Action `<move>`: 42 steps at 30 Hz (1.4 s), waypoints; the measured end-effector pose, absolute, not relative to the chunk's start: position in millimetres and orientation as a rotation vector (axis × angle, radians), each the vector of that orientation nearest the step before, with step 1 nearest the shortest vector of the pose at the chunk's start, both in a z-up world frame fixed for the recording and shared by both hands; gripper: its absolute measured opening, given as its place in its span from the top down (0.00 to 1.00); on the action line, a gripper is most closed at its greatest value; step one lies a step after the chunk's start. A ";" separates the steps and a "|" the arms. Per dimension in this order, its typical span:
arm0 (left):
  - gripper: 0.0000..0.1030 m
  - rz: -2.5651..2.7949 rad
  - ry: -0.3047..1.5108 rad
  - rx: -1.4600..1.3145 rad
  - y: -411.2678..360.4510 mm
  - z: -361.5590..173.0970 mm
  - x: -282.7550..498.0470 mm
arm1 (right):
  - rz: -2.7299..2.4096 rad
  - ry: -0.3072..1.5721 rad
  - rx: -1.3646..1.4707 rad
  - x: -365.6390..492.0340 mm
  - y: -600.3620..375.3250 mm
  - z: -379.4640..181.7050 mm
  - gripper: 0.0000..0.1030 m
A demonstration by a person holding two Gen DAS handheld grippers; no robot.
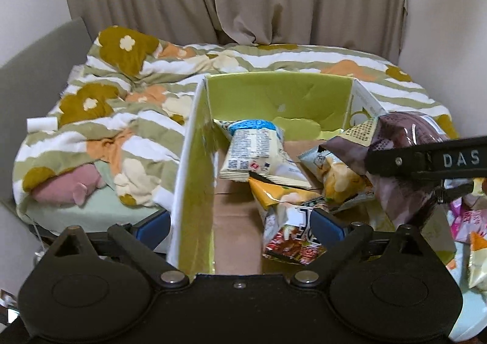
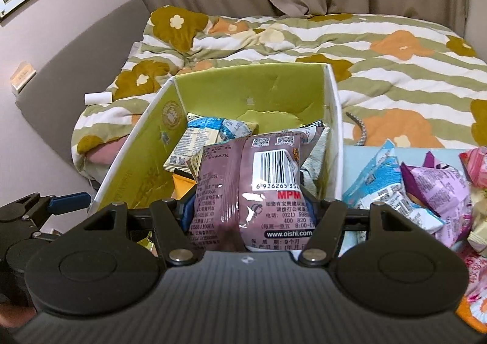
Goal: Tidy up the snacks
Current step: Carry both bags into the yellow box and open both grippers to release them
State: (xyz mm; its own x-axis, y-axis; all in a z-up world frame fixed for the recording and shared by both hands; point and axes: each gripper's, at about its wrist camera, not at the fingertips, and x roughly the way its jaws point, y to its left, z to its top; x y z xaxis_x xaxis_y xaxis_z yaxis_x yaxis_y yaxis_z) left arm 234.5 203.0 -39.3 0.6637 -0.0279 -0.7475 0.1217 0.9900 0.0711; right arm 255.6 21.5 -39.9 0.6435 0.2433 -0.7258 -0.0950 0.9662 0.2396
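Box (image 1: 194, 143) floor's left strip lies bare; snack packets (image 1: 283, 191) crowd its right.

left gripper (image 1: 240, 228) jaws wide apart; right gripper (image 2: 248, 207) jaws clamped, tilted down.

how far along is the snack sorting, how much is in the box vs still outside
Done: several packets already lie in the green box, among them a blue-and-cream packet and a yellow packet. In hand: the right gripper grips a purple snack bag over the box, while the left gripper is open and empty. Left: a pile of loose packets beside the box.
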 end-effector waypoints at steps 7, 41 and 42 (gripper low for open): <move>0.03 -0.060 0.834 0.117 204.9 -41.5 229.6 | 0.224 0.818 0.157 259.5 27.9 -47.5 0.00; 0.03 -0.231 0.753 0.104 187.9 -11.2 190.0 | 0.081 0.725 0.143 172.6 7.2 -4.5 0.00; 0.03 -0.248 0.749 0.102 183.6 -10.6 188.8 | 0.064 0.721 0.139 166.8 3.5 -2.3 0.00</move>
State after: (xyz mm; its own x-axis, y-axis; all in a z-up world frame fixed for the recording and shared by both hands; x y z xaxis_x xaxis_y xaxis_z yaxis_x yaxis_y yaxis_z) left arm 188.8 183.6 -10.6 0.7047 -0.1865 -0.6845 0.2593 0.9658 0.0038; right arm 166.8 3.5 -2.3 0.7496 0.1063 -0.6533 -0.0108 0.9889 0.1485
